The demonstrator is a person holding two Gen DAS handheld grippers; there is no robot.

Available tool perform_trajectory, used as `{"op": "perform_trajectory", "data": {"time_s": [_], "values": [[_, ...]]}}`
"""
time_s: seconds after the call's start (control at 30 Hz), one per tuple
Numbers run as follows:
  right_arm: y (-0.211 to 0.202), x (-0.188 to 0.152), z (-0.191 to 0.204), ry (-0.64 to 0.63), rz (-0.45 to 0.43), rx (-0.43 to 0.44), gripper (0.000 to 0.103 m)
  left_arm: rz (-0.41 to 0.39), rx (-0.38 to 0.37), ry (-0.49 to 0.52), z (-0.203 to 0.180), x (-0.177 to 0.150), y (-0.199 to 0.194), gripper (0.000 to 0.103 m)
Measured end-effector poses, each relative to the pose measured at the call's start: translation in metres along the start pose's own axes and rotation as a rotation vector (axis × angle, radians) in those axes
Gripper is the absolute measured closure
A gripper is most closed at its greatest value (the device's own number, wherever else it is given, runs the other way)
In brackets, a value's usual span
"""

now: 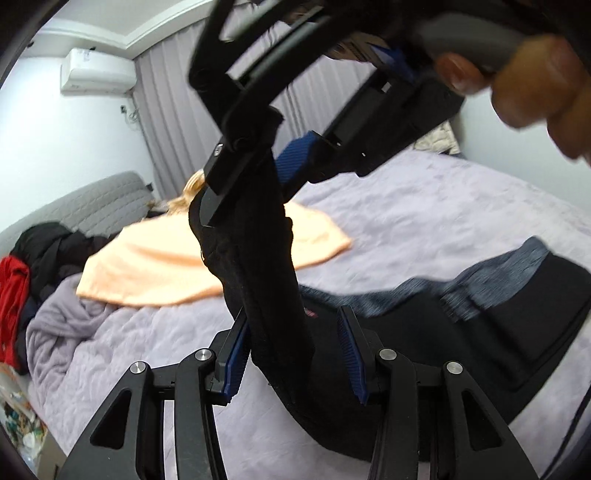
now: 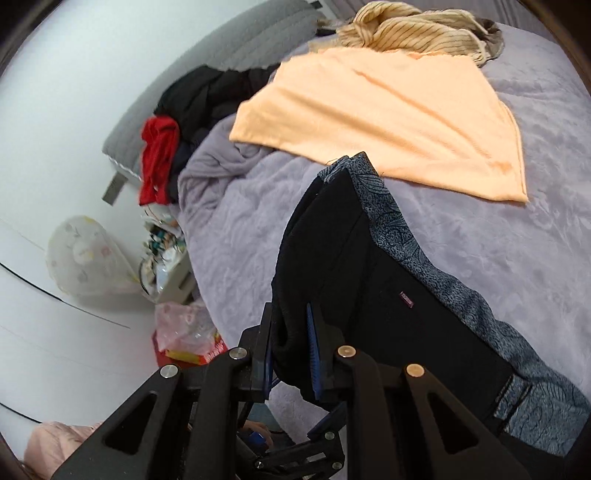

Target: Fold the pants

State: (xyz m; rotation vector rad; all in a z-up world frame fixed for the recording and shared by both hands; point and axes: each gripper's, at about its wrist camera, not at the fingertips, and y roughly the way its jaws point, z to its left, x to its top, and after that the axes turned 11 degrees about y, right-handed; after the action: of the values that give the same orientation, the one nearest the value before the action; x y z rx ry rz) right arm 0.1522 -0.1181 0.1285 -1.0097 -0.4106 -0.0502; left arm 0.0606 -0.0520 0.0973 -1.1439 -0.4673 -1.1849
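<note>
The black pants [image 1: 461,332] with a grey-blue patterned side panel lie on the lavender bed cover; they also show in the right wrist view [image 2: 369,280]. My right gripper [image 2: 290,354] is shut on a bunched black edge of the pants and lifts it. In the left wrist view the right gripper [image 1: 255,166] hangs above, with a strip of black cloth [image 1: 266,280] stretched down from it. My left gripper [image 1: 291,354] is open, its blue pads either side of that strip, not closed on it.
A peach cloth [image 2: 388,122] lies spread on the bed beyond the pants, a striped beige garment [image 2: 413,33] behind it. A heap of black and red clothes [image 2: 173,122] sits by the grey headboard. Bags and clutter [image 2: 166,254] stand on the floor at the left.
</note>
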Motion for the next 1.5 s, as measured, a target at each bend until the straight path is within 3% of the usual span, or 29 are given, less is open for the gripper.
{"op": "perform_trajectory", "data": {"time_s": [0.23, 0.5, 0.63, 0.8, 0.97, 1.13, 1.23, 1.37, 1.5], "values": [[-0.113, -0.058, -0.044, 0.062, -0.216, 0.08, 0.085, -0.104, -0.125, 0.073, -0.068, 0.063, -0.033, 0.057], [-0.211, -0.15, -0.142, 0.229, -0.441, 0.147, 0.085, -0.152, -0.256, 0.277, -0.179, 0.1, -0.046, 0.057], [-0.225, -0.194, -0.204, 0.352, -0.506, 0.148, 0.085, -0.104, -0.341, 0.369, -0.239, 0.098, -0.037, 0.057], [-0.189, -0.231, -0.291, 0.564, -0.476, 0.095, 0.084, 0.087, -0.43, 0.426, -0.286, 0.078, -0.001, 0.057], [-0.173, -0.25, -0.334, 0.666, -0.515, 0.27, 0.084, 0.095, -0.474, 0.438, -0.272, 0.079, -0.007, 0.052], [-0.176, -0.243, -0.32, 0.617, -0.521, 0.165, 0.08, 0.112, -0.508, 0.306, -0.221, 0.096, -0.009, 0.051], [-0.185, -0.246, -0.314, 0.617, -0.559, 0.082, 0.078, 0.158, -0.481, 0.148, -0.173, 0.104, 0.009, 0.022], [-0.208, -0.261, -0.307, 0.607, -0.639, -0.072, 0.075, 0.213, -0.392, 0.037, -0.123, 0.096, 0.029, 0.022], [-0.228, -0.267, -0.288, 0.561, -0.687, -0.074, 0.075, 0.294, -0.376, -0.008, -0.102, 0.064, 0.043, 0.022]]}}
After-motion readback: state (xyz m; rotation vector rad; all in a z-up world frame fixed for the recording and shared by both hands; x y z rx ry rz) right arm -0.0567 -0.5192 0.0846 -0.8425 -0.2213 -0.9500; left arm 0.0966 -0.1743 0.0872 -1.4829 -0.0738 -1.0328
